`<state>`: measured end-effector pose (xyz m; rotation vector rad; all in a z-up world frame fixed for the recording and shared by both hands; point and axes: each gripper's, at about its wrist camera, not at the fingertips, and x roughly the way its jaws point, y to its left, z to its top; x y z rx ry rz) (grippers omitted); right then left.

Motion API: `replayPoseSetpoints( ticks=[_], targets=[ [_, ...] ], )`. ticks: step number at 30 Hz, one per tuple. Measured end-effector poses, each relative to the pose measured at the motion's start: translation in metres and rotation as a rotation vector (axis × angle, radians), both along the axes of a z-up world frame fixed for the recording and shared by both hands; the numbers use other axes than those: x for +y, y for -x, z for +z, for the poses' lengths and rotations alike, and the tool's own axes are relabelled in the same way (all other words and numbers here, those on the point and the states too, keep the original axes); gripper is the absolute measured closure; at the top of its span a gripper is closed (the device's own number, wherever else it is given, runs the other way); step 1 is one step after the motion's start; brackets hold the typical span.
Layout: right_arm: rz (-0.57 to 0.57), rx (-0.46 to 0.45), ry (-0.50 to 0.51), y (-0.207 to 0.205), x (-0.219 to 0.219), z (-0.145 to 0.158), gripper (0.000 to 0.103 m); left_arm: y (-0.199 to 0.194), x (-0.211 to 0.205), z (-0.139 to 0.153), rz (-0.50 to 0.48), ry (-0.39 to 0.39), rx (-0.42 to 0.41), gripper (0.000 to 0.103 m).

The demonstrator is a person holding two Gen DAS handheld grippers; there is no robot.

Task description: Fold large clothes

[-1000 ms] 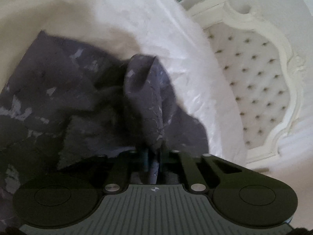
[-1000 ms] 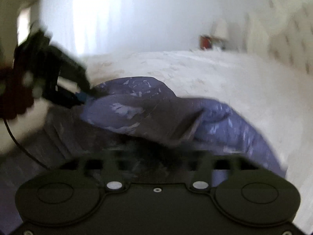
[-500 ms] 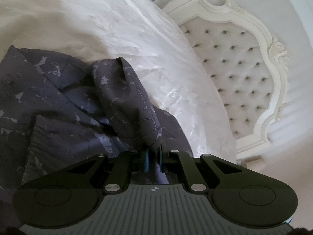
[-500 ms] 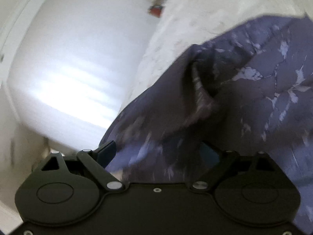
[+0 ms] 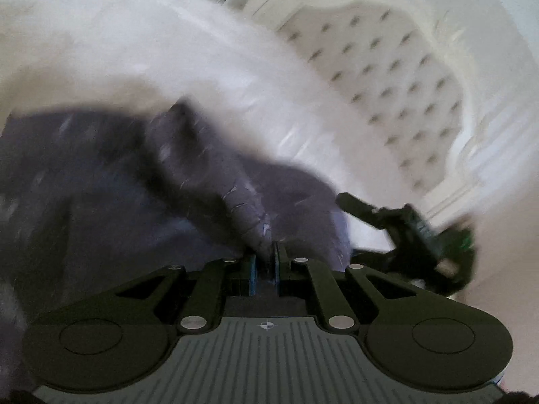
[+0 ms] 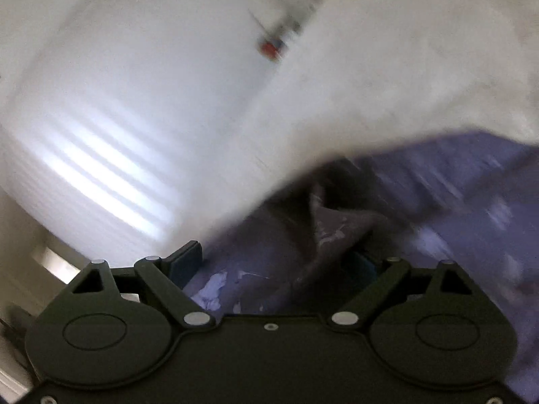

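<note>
Cloth fills the middle of my left claw point(image 5: 264, 262): its two blue pads are drawn nearly together with a rope of the dark purple garment point(image 5: 188, 181) pinched between them. From that pinch the fabric runs up and left across the lower half of the left wrist view, bunched and creased, lying on the white bed point(image 5: 141, 54). At the right edge of that same view sits my right claw point(image 5: 414, 235), close beside the garment's rim, though the blur hides whether it touches.

In the right wrist view my right claw point(image 6: 273, 266) stands with its jaws wide apart, a peaked fold of the garment point(image 6: 421, 202) rising in the gap, gripped by neither pad. The rest of the cloth spreads to the lower right of the frame, the pale bed point(image 6: 421, 67) above it. A tufted headboard point(image 5: 397, 67) fills the upper right of the left view. Both views are smeared by motion.

I judge this an early step: one edge is held and the other is not yet taken, so no fold is laid. The next move calls for closing my right claw on a matching edge or corner, then lifting both to pull the garment taut and flat before doubling it over. I must pick a single layer, which the bunching makes awkward.
</note>
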<state>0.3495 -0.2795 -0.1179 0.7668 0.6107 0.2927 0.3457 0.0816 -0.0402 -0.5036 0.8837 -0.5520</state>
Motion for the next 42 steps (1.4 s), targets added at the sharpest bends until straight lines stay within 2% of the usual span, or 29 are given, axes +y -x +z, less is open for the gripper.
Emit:
replayPoseSetpoints(
  ticks=[3, 6, 7, 10, 12, 15, 16, 18, 20, 21, 24, 26, 28, 30, 33, 35, 38, 39, 40, 42],
  targets=[
    [-0.001, 0.084, 0.116, 0.015, 0.01, -0.022, 0.016, 0.008, -0.001, -0.042, 0.02, -0.081, 0.085, 0.093],
    [-0.012, 0.056, 0.146, 0.031, 0.015, -0.022, 0.015, 0.017, 0.006, -0.053, 0.047, -0.033, 0.081, 0.089],
    [-0.015, 0.048, 0.151, 0.035, 0.017, -0.019, 0.015, 0.019, 0.007, -0.05, 0.049, -0.028, 0.075, 0.081],
    [-0.019, 0.025, 0.185, 0.046, 0.024, -0.012, 0.015, 0.026, 0.012, -0.033, 0.041, -0.062, 0.009, 0.071],
    [-0.05, -0.004, 0.262, 0.055, 0.03, 0.001, 0.015, 0.034, 0.015, -0.019, 0.039, -0.096, -0.061, 0.067],
    [-0.105, -0.082, 0.396, 0.06, 0.047, 0.017, 0.016, 0.041, 0.021, 0.001, 0.06, -0.136, -0.174, 0.056],
    [-0.099, -0.125, 0.452, 0.065, 0.057, 0.025, 0.018, 0.041, 0.022, 0.007, 0.07, -0.148, -0.203, 0.055],
    [-0.048, -0.186, 0.533, 0.066, 0.074, 0.034, 0.036, 0.036, 0.02, 0.012, 0.078, -0.166, -0.229, 0.055],
    [0.046, -0.232, 0.619, 0.065, 0.099, 0.043, 0.05, 0.033, 0.017, 0.013, 0.088, -0.18, -0.24, 0.055],
    [0.086, -0.241, 0.653, 0.064, 0.11, 0.044, 0.053, 0.032, 0.014, 0.013, 0.093, -0.181, -0.24, 0.055],
    [0.208, -0.269, 0.744, 0.058, 0.141, 0.036, 0.054, 0.029, 0.007, 0.011, 0.094, -0.177, -0.226, 0.055],
    [0.254, -0.231, 0.81, 0.053, 0.151, 0.024, 0.059, 0.027, 0.004, 0.014, 0.081, -0.186, -0.221, 0.055],
    [0.252, -0.129, 0.909, 0.048, 0.15, 0.008, 0.064, 0.024, 0.0, 0.013, 0.066, -0.191, -0.217, 0.054],
    [0.219, -0.042, 0.911, 0.043, 0.133, -0.006, 0.066, 0.021, -0.003, 0.01, 0.054, -0.193, -0.21, 0.053],
    [0.156, 0.022, 0.852, 0.046, 0.106, -0.016, 0.066, 0.016, -0.009, 0.003, 0.042, -0.21, -0.199, 0.049],
    [0.143, 0.019, 0.783, 0.049, 0.094, -0.018, 0.065, 0.013, -0.011, -0.003, 0.051, -0.238, -0.191, 0.049],
    [0.132, 0.012, 0.761, 0.056, 0.09, -0.018, 0.062, 0.008, -0.004, -0.021, 0.103, -0.287, -0.127, 0.049],
    [0.128, 0.009, 0.755, 0.056, 0.09, -0.019, 0.06, 0.007, 0.001, -0.031, 0.108, -0.282, -0.089, 0.049],
    [0.122, 0.008, 0.741, 0.057, 0.088, -0.02, 0.06, 0.009, 0.007, -0.038, 0.105, -0.258, -0.085, 0.049],
    [0.111, 0.009, 0.708, 0.063, 0.085, -0.019, 0.06, 0.017, 0.014, -0.045, 0.086, -0.232, -0.133, 0.049]
  ],
)
